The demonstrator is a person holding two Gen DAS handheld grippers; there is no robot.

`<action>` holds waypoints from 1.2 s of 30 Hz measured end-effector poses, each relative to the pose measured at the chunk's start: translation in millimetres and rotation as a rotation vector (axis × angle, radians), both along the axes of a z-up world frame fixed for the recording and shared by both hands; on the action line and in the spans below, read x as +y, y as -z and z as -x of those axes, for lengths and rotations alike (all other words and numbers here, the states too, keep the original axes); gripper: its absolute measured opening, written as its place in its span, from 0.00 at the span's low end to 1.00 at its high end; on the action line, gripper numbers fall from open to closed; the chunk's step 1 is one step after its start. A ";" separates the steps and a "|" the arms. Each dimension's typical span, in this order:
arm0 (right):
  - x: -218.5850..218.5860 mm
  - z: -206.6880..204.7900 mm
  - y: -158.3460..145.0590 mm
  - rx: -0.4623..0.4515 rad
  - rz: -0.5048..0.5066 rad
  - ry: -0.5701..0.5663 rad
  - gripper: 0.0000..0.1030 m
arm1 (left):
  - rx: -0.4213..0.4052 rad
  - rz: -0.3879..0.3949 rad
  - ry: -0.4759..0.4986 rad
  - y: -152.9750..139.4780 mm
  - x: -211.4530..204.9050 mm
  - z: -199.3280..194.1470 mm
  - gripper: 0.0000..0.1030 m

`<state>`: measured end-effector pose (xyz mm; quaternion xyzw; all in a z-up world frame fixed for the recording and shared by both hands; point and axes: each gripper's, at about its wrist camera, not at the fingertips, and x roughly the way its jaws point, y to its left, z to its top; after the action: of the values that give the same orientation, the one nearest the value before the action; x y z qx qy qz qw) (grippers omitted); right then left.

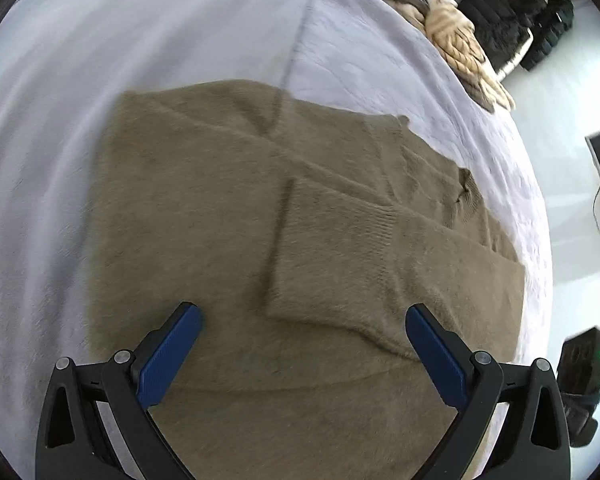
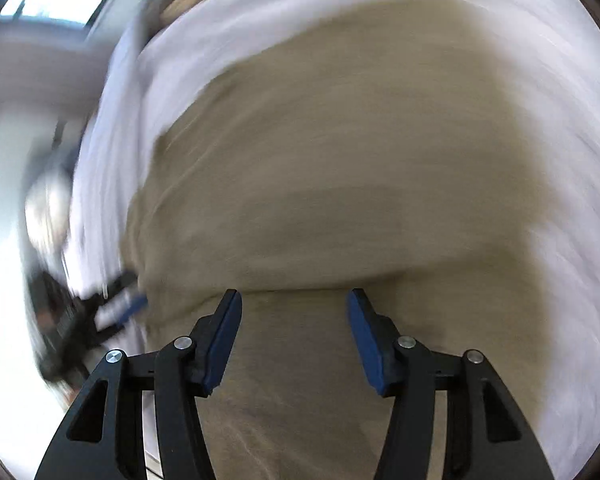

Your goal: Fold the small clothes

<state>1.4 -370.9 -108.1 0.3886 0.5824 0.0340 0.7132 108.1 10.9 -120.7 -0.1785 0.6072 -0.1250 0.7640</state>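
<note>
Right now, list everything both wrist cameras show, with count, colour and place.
sweater: one, olive-brown, flat on the bed, one sleeve folded across its front
bed cover: one, pale lilac-white, under the sweater
knitted throw: one, beige, far bed edge
dark clothes: a pile, black, on the floor beyond
left gripper: one, black with blue pads, open above the sweater
right gripper: one, same colours, open above the sweater, view blurred
</note>
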 end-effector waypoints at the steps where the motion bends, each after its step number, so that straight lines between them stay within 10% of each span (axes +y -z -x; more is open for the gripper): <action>1: -19.7 12.3 3.7 0.002 -0.029 0.077 0.57 | -0.003 0.008 0.008 -0.5 -3.2 -1.7 0.88; 5: -70.6 27.8 14.7 -0.017 -0.124 0.270 0.57 | 0.047 0.074 0.061 4.7 -20.5 -11.9 0.27; 6: -76.0 25.7 15.7 -0.022 -0.127 0.286 0.44 | 0.051 0.078 0.070 5.4 -23.2 -12.8 0.10; 8: -75.7 11.6 13.8 -0.023 -0.087 0.276 0.06 | 0.029 0.080 0.065 -0.2 -23.5 -10.4 0.09; 19: -94.8 17.6 11.3 -0.017 0.076 0.052 0.08 | 0.048 0.046 0.043 8.5 -4.7 25.1 0.09; 26: -97.6 31.2 -21.6 -0.050 0.109 0.006 0.49 | -0.019 -0.100 0.035 -18.4 27.3 26.0 0.09; 35: -133.0 -24.1 7.7 -0.062 0.020 0.103 0.49 | -0.071 -0.095 0.088 -28.2 0.5 8.9 0.09; 36: -129.7 -32.0 16.7 -0.037 -0.012 0.097 0.37 | -0.070 -0.096 0.095 -24.6 -5.0 7.4 0.09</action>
<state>33.4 -500.6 -124.8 0.4198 0.5494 0.0100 0.7224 100.7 5.9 -96.0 -0.1084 0.5933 -0.1380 0.7856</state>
